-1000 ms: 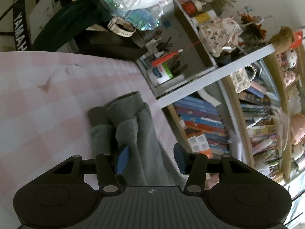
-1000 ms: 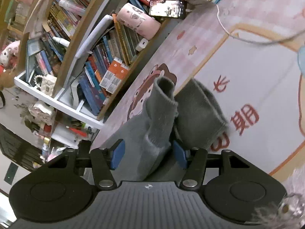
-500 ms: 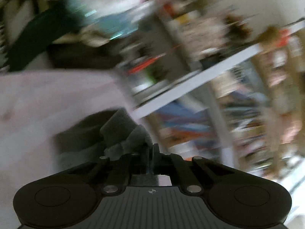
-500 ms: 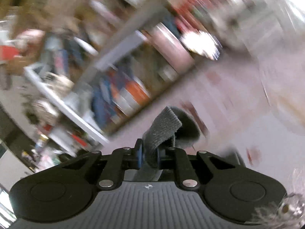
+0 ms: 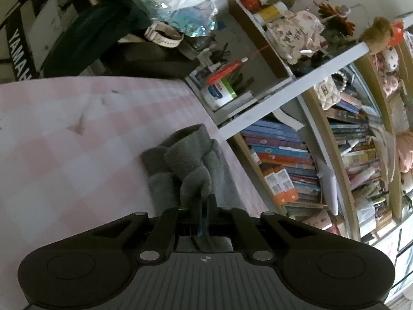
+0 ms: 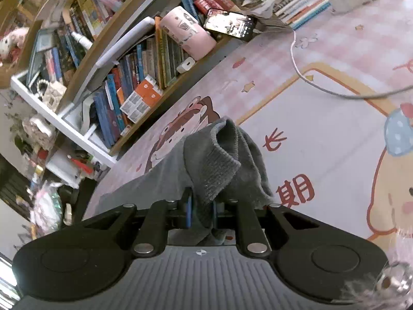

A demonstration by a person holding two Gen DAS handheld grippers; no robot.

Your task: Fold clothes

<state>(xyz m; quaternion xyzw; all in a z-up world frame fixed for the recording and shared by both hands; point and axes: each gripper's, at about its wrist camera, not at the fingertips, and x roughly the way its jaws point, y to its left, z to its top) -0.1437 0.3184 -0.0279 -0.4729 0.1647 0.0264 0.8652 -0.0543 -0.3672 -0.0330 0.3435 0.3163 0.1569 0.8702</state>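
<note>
We have the soft, limp grey garment [image 5: 191, 165] pinched at its edges in both the left gripper [image 5: 204, 204] and right gripper [image 6: 201, 211], so it should drape just ahead of each

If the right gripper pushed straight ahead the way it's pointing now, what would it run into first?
The right gripper is already shut on the grey garment, so that bunched fabric is first in its path. Beyond it lies the pink cartoon mat, probably before the bookshelf; depth is unclear.

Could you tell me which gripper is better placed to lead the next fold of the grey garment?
Neither clearly. The left gripper and right gripper each pinch an edge of the grey garment, so both should probably carry the fold together.
</note>
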